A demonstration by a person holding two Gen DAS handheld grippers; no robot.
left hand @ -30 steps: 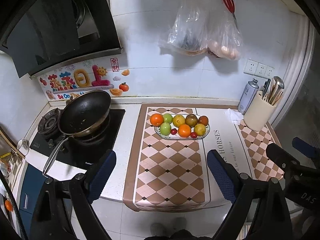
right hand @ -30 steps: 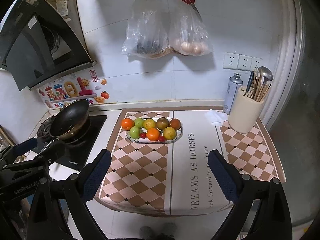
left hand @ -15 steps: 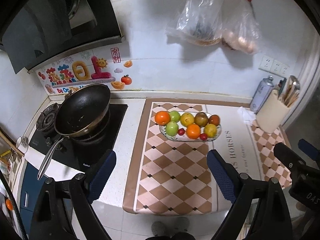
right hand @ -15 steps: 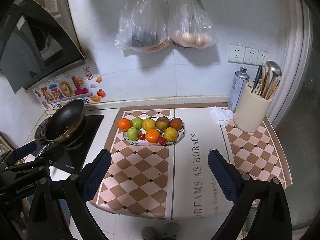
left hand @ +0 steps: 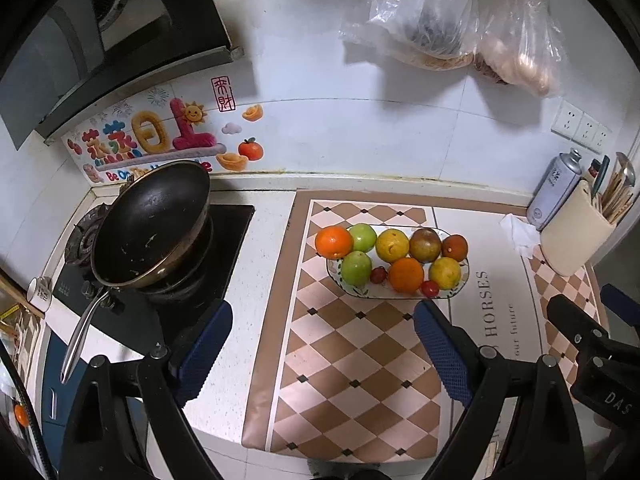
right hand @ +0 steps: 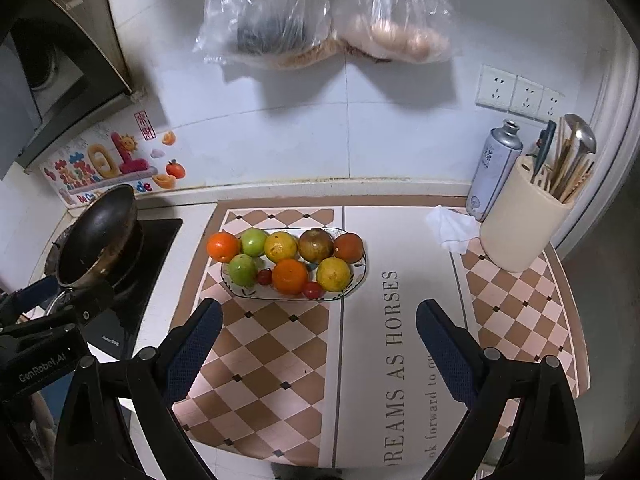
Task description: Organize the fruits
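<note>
An oval patterned plate (left hand: 456, 293) (right hand: 357, 284) on the checkered mat holds several fruits: oranges (left hand: 333, 242) (right hand: 289, 276), green apples (left hand: 355, 267) (right hand: 242, 270), yellow citrus (left hand: 392, 245) (right hand: 333, 274), a dark brownish fruit (left hand: 425, 244) (right hand: 316, 245) and small red tomatoes (left hand: 430, 288) (right hand: 313, 289). My left gripper (left hand: 322, 346) is open and empty, held above the mat's near part, short of the plate. My right gripper (right hand: 319, 342) is open and empty, also short of the plate. Each gripper shows at the edge of the other's view.
A black wok (left hand: 150, 224) sits on the stove at the left. A cream utensil holder (right hand: 522, 224), a spray can (right hand: 494, 168) and a crumpled tissue (right hand: 450, 226) stand at the back right. Plastic bags (right hand: 320, 12) hang on the wall above.
Both grippers have moved forward and lower toward the counter; the plate of fruit looks larger and closer. Both stay open and empty.
</note>
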